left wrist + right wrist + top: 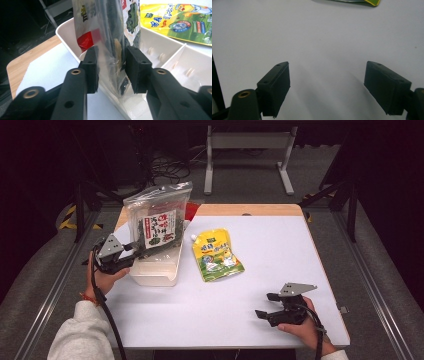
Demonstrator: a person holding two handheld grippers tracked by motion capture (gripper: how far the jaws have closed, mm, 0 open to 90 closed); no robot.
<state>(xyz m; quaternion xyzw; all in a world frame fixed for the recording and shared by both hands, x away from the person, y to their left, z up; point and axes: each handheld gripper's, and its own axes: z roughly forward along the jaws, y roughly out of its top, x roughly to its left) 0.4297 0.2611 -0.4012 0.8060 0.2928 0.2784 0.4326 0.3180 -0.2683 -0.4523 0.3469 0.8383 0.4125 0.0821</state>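
Left tool (110,71) clamped on clear seaweed bag (156,222), upright over white divided tray (155,272); lowering left. Yellow pouch (216,255) untouched on tabletop (260,295); right tool (266,305) wide open, empty

Print on both pouches illegible

Clear seaweed bag (110,37), dark flakes inside, red-and-white label, stands upright between the left gripper's (111,67) fingers (91,67), its lower edge pinched there, bottom dipping into the white divided tray (162,50) beyond the fingertips.

Left hand-held gripper (134,248) clamped, right hand-held gripper (265,306) agape
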